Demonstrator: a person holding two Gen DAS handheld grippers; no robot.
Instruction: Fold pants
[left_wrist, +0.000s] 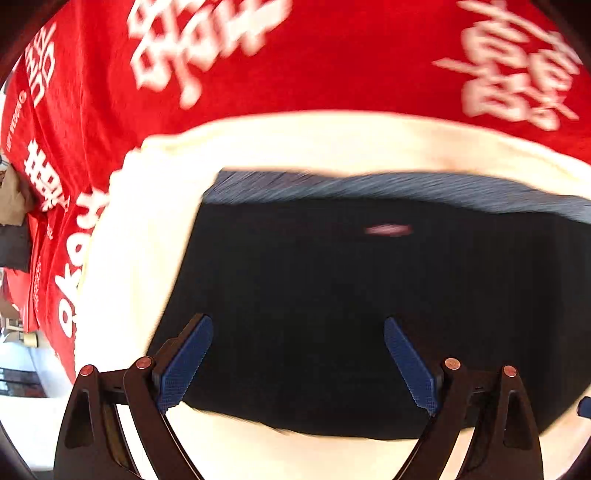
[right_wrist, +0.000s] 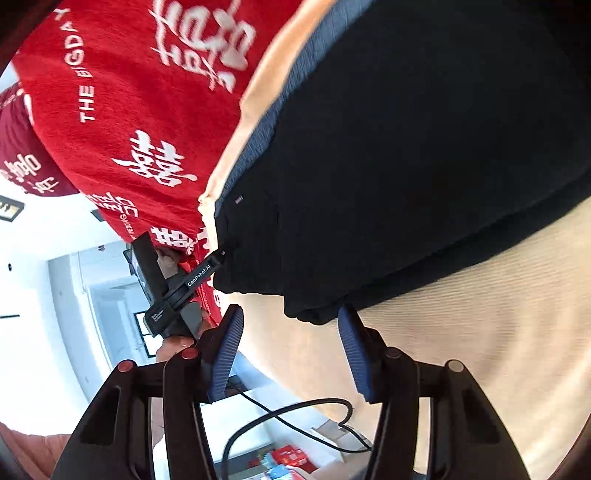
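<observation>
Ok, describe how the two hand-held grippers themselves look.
The left hand-held gripper has a black frame, two fingers with blue ribbed pads, and copper-coloured rivets at the pivots. The right hand-held gripper looks the same, with red and dark rivets; its view shows the left one's black body with white lettering.

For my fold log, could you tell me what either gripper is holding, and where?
Nothing: left gripper and right gripper stand open by the pants.

One pants (left_wrist: 351, 314), two claws (left_wrist: 297, 363), seemingly one cable (right_wrist: 295, 417).
</observation>
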